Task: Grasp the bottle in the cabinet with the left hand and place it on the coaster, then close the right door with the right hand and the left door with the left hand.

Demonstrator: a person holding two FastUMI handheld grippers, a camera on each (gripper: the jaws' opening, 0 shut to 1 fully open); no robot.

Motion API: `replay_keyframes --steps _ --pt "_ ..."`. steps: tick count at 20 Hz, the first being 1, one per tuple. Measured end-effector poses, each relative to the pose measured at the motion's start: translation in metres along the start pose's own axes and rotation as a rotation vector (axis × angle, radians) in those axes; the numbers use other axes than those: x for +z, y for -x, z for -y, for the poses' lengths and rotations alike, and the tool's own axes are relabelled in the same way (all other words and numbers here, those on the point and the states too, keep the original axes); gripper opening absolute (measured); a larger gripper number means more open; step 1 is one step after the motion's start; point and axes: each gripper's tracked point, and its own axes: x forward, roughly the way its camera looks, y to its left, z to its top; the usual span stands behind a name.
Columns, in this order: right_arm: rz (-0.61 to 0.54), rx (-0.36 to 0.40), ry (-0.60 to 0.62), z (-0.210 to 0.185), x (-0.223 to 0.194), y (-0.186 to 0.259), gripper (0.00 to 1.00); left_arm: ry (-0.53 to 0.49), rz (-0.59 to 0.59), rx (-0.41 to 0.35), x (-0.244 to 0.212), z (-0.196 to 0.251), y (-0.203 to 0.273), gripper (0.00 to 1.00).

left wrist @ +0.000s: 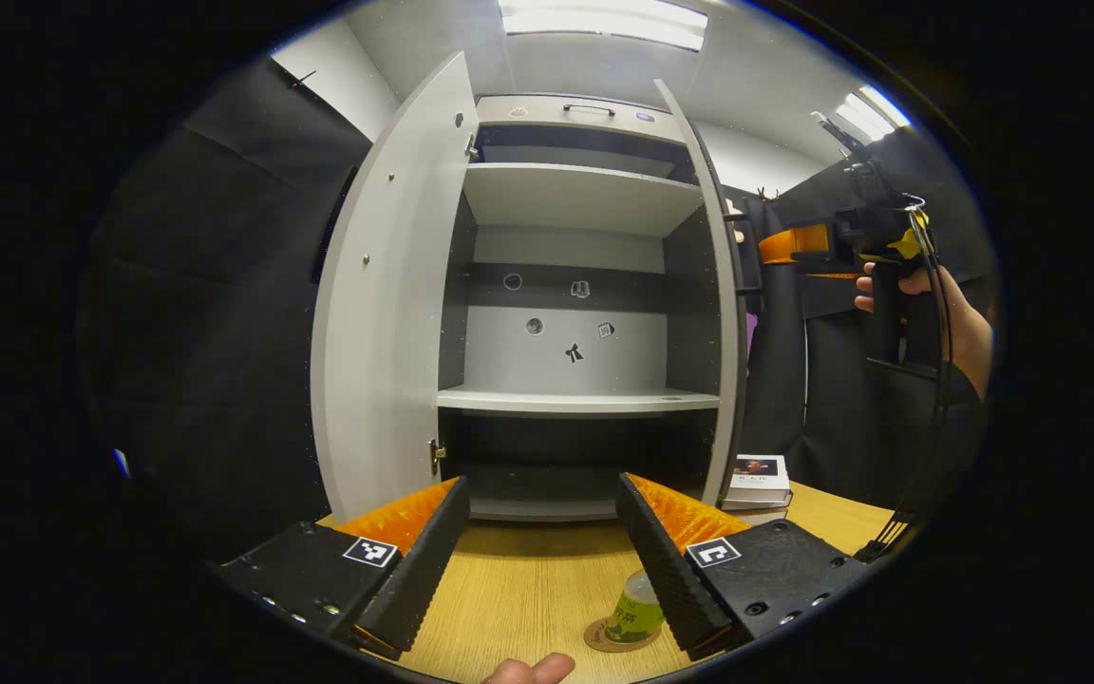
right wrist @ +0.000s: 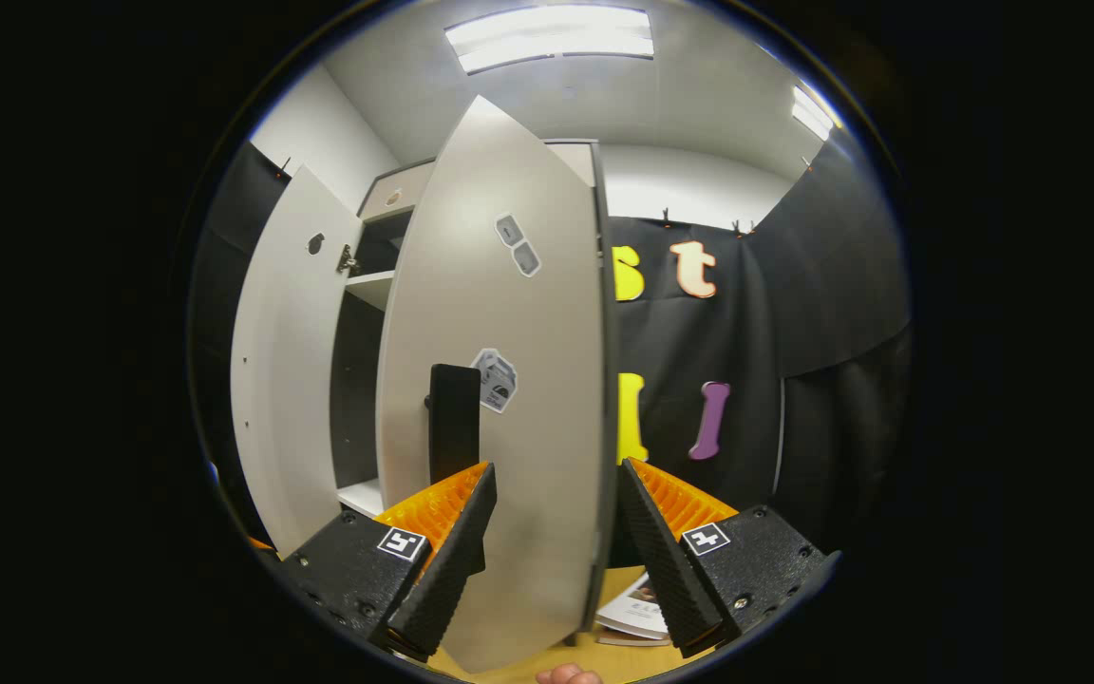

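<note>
On the wooden table (left wrist: 528, 579) in front of the cabinet (left wrist: 575, 313), the bottle (left wrist: 637, 608) already stands on the coaster (left wrist: 604, 638), so the placing looks done and the doors come next. The left gripper (left wrist: 539, 560) hangs released above the table, its jaws wide apart, the bottle just beside its right finger. The right gripper (right wrist: 555, 551), also spread and holding nothing, faces the outer side of the right door (right wrist: 499, 399), near its dark handle (right wrist: 454, 423). Closing calls for a push on that panel. The left door (left wrist: 386, 304) stands wide open. Books (left wrist: 758, 480) lie beside the cabinet, close to the right door's swing.
</note>
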Motion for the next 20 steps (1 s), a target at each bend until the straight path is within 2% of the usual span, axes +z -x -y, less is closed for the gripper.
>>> replay_keyframes --steps 4,9,12,15,19,20 --pt "-0.017 0.03 -0.018 -0.017 -0.004 -0.011 0.82 0.007 -0.009 0.033 -0.002 -0.012 0.002 0.95" --pt "-0.007 0.024 -0.011 -0.016 -0.005 0.007 0.82 0.007 -0.016 0.054 -0.004 -0.019 0.002 0.95" --pt "-0.009 0.017 -0.016 -0.013 -0.01 0.026 0.82 0.008 -0.017 0.039 -0.003 -0.015 -0.002 0.94" --pt "0.013 0.007 -0.011 -0.012 -0.019 0.048 0.82 0.054 -0.034 0.001 -0.003 -0.004 -0.008 0.95" --pt "-0.008 -0.017 0.021 -0.011 -0.05 0.076 0.82 0.071 -0.038 -0.022 0.0 0.002 -0.016 0.95" --pt "-0.015 -0.03 0.023 -0.01 -0.058 0.085 0.82 0.065 -0.038 -0.026 -0.001 0.003 -0.017 0.9"
